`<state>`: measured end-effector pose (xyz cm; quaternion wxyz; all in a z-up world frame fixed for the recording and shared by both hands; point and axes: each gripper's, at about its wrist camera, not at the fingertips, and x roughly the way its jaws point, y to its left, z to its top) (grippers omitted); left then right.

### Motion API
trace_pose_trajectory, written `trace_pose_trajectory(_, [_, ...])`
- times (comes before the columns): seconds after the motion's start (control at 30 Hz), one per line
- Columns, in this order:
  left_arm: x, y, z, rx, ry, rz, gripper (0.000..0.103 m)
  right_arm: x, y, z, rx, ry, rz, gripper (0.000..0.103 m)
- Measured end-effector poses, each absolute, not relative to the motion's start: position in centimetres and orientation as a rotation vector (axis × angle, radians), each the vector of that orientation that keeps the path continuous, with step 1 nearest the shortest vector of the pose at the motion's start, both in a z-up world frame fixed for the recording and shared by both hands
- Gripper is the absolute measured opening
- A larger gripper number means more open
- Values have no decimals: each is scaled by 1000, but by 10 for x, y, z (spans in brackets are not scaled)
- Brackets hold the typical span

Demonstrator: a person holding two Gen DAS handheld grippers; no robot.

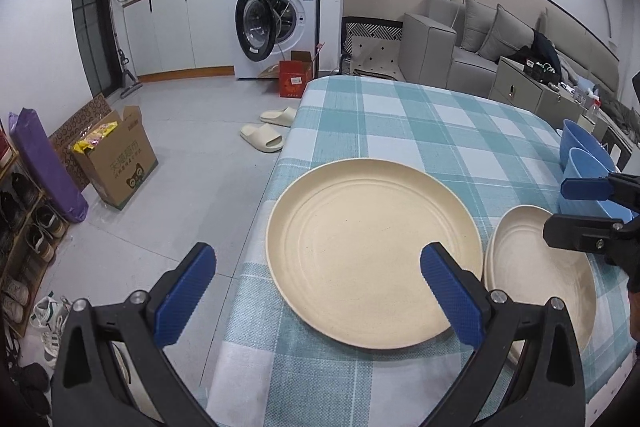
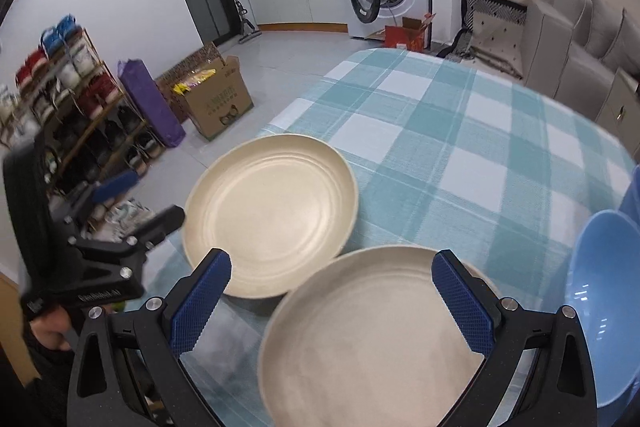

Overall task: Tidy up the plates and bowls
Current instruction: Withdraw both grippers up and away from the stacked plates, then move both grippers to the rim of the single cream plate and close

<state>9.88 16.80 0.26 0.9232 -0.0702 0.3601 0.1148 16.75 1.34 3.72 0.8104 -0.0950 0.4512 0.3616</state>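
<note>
A large cream plate (image 1: 372, 251) (image 2: 272, 215) lies near the left edge of the checked tablecloth (image 1: 400, 119). To its right lies a second cream plate (image 1: 540, 279) (image 2: 372, 339), touching it, with another rim showing underneath. Two blue bowls (image 1: 586, 163) (image 2: 600, 287) stand further right. My left gripper (image 1: 320, 291) (image 2: 148, 201) is open, its right finger over the large plate's near rim and its left finger beyond the table edge. My right gripper (image 2: 332, 299) (image 1: 558, 209) hovers open over the second plate. Neither holds anything.
The table's left edge drops to a grey floor with a cardboard box (image 1: 120, 163), a purple bag (image 1: 48, 167), a shoe rack (image 2: 80, 115) and slippers (image 1: 268, 131). A washing machine (image 1: 276, 23) and a grey sofa (image 1: 480, 43) stand beyond the table.
</note>
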Motion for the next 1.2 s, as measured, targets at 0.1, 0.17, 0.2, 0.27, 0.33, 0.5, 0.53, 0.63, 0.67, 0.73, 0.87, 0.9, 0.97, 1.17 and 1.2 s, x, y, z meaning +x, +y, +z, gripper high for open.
trace_pose_trajectory(0.1, [101,173,-3,-162,745,241,103,174,20,33,-189,982,757,102])
trace_pose_trajectory(0.17, [102,176,-6,-178,749,237,103,178,24,30,-190,988,749,102])
trace_pose_trajectory(0.2, [103,178,-8,-184,751,232,103,180,26,29,-189,994,747,102])
trace_pose_trajectory(0.27, [104,180,-11,-190,757,235,103,183,30,27,-192,1003,746,102])
trace_pose_trajectory(0.33, [106,183,-15,-201,765,240,103,187,33,23,-203,1008,739,102])
trace_pose_trajectory(0.5, [108,186,-20,-205,773,251,103,199,39,11,-207,1039,719,102])
trace_pose_trajectory(0.53, [109,187,-22,-205,777,255,103,200,41,8,-212,1045,714,102])
trace_pose_trajectory(0.63, [111,189,-26,-219,787,247,103,201,50,0,-241,1053,699,102])
trace_pose_trajectory(0.67, [111,189,-28,-221,789,246,103,201,54,-3,-257,1052,696,102])
trace_pose_trajectory(0.73, [111,190,-30,-223,793,250,103,202,60,-6,-280,1052,688,102])
trace_pose_trajectory(0.87, [112,192,-35,-239,804,252,103,205,65,-9,-285,1056,686,102])
trace_pose_trajectory(0.9, [112,192,-36,-241,806,251,103,206,66,-9,-283,1055,685,102])
trace_pose_trajectory(0.97, [113,191,-37,-238,809,247,103,209,67,-11,-278,1061,686,102])
trace_pose_trajectory(1.17, [114,191,-41,-236,822,248,102,213,71,-24,-301,1086,685,102])
trace_pose_trajectory(1.2, [114,191,-42,-238,824,249,102,214,72,-26,-304,1087,684,102])
